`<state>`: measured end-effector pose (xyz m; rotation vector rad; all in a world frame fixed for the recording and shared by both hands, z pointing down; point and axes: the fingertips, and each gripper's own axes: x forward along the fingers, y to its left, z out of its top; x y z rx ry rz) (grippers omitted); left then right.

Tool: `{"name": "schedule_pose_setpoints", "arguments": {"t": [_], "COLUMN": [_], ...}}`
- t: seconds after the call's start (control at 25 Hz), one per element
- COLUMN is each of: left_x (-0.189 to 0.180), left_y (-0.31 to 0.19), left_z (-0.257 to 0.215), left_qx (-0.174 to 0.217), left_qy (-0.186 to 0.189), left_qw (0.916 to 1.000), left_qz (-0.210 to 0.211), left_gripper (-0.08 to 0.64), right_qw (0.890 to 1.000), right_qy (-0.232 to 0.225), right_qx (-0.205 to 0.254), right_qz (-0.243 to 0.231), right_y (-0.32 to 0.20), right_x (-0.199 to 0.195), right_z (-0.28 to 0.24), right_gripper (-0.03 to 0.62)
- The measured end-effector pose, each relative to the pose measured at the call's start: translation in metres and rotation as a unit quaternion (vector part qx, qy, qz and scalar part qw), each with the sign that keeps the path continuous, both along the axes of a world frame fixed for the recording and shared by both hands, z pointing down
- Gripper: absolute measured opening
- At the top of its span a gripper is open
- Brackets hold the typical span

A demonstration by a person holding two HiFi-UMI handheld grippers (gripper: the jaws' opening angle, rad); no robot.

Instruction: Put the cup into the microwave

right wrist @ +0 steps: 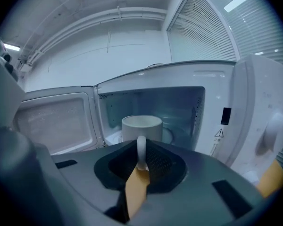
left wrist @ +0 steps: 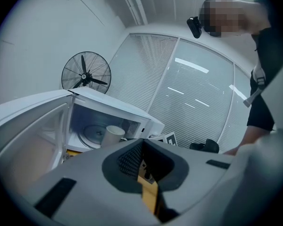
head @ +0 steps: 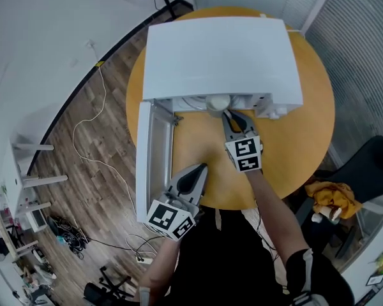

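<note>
Head view: saw round desk (head: 306, 139), white microwave (head: 223, 56) at its far side, door (head: 153, 152) swung open leftward. Found left tongs (head: 201, 169) clenched, empty, near the door; right tongs (head: 230, 116) grasping handle (right wrist: 141, 149) of cup (head: 217, 102) at cavity mouth. Judged cup stiff, breakable, slick-glazed; handle safest hold.

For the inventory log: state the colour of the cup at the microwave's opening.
The cup is plain white, clearest in the right gripper view.
</note>
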<state>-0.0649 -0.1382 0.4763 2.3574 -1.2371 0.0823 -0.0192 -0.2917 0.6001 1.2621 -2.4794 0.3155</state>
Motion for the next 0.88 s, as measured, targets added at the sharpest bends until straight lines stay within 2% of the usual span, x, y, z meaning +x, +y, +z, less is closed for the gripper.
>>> {"name": "schedule_pose_setpoints", "arguments": {"t": [0.88], "left_x": [-0.015], "left_y": [-0.013], "left_z": [-0.001], "left_qx": [-0.001], "left_qy": [0.002], "left_qw": [1.0000], "left_qz": [0.008], "left_gripper": [-0.011], "right_qw": [0.999], "right_qy": [0.004], "right_qx": [0.026], "right_qz": [0.040], "right_y": [-0.045], "right_x": [-0.025], "right_z": [0.020], "right_gripper": [0.051]}}
